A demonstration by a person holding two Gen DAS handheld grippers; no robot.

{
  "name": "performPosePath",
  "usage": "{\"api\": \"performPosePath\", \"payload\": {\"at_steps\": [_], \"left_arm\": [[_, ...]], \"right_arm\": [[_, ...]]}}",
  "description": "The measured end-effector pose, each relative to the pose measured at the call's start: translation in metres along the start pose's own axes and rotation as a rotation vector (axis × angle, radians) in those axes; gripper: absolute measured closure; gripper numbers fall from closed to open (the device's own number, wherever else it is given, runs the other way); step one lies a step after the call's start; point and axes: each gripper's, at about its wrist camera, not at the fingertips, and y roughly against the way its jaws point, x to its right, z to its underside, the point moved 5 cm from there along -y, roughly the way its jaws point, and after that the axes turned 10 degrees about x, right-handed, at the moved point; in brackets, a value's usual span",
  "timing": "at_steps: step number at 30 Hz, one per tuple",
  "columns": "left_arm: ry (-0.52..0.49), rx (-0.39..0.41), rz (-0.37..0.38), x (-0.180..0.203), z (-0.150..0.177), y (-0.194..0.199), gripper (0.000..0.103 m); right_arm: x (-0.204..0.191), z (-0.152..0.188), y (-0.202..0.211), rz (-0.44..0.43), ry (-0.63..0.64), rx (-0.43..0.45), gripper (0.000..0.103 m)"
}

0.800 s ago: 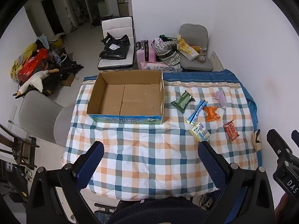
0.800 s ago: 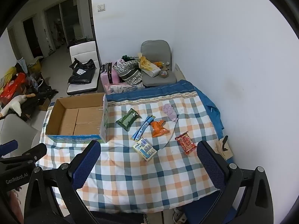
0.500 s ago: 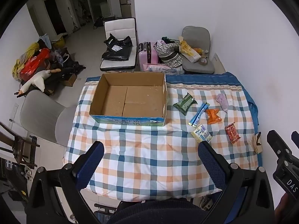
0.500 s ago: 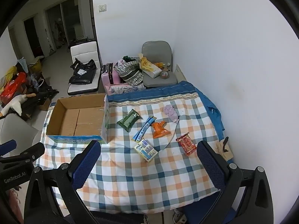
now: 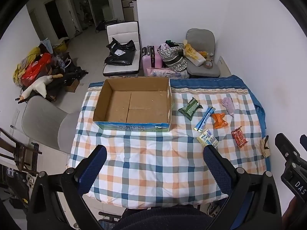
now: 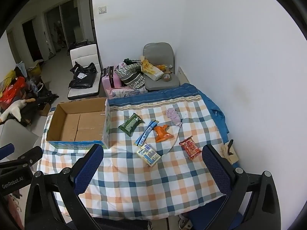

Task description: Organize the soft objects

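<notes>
An empty cardboard box (image 5: 134, 103) stands on the checked blanket (image 5: 153, 163), left of several soft packets: a green pack (image 5: 190, 108), a blue stick pack (image 5: 204, 117), an orange pack (image 5: 219, 120), a yellow-blue pack (image 5: 208, 140), a red pack (image 5: 238, 137) and a pale purple item (image 5: 228, 105). In the right wrist view the box (image 6: 78, 122), green pack (image 6: 130, 124), orange pack (image 6: 162, 133) and red pack (image 6: 190, 146) show too. My left gripper (image 5: 153, 163) and right gripper (image 6: 151, 161) are open, empty, held high over the near edge.
A white wall (image 6: 239, 67) borders the table's right side. A grey chair (image 5: 44, 122) stands at the left. Behind the table are a pink suitcase (image 5: 151, 59), bags, a white chair (image 5: 122, 48) and a grey chair (image 5: 201, 53). A tan tag (image 5: 265, 146) lies at the right edge.
Both grippers have pulled back and up a little, so the table looks smaller and farther. Nothing on the table has moved. Both stay open.
</notes>
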Motion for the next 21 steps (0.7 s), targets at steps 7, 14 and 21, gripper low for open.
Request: {"api": "performPosePath", "payload": {"at_steps": [7, 14, 21], "left_arm": [[-0.01, -0.003, 0.0, 0.003, 0.0033, 0.0012, 0.0], [-0.011, -0.005, -0.003, 0.0058, 0.0019, 0.0002, 0.0], [-0.014, -0.004, -0.005, 0.0094, -0.0007, -0.0005, 0.0]], "right_arm": [[0.0043, 0.0038, 0.0037, 0.001, -0.008, 0.003, 0.0], [0.008, 0.0062, 0.0037, 0.01, -0.012, 0.003, 0.0], [0.0114, 0.0072, 0.0026, 0.013, -0.012, 0.005, 0.0]]}}
